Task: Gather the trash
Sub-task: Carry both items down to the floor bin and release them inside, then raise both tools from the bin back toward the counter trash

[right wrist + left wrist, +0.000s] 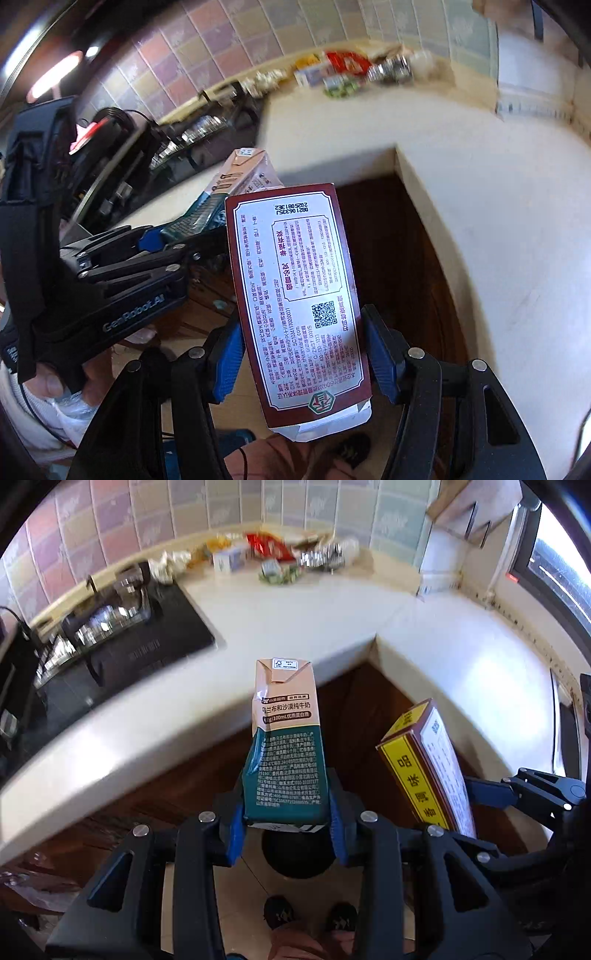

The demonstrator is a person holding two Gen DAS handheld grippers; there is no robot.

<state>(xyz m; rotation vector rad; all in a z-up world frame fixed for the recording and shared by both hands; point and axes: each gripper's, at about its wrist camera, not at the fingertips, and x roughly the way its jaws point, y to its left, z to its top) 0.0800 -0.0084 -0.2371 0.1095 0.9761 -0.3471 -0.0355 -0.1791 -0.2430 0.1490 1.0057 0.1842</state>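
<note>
I hold two claws, one in each hand, and each carries one piece of trash. My left claw (286,834) is clamped on one milk carton (284,746), its blue pads (235,834) pressing the carton's dark green lower end from both sides while the peach-coloured top sticks out ahead of the fingers. My right claw (301,360) grips one flat maroon box (299,295) by its two long edges, the white printed label facing my camera and one end flap hanging loose at the near end. Seen from the left claw, the maroon box (428,764) stands just to the right of the carton, showing a yellow side panel; seen from the right claw, the milk carton (236,184) and the left claw (155,240) sit just to the left, near but not touching the box. Ahead of both claws runs one pale L-shaped countertop (295,616), its inner corner straight in front of the carton, with dark wood cabinet fronts (354,709) beneath. Far ahead, against the tiled wall, lies one blurred heap of remaining trash (280,554): a red wrapper, a silvery crumpled wrapper, a small white box, a green packet and crumpled paper; I cannot count them exactly. To the front left sits one black stove top (122,650). Below my claws I see tan floor tiles and two dark shoes (310,915).
</note>
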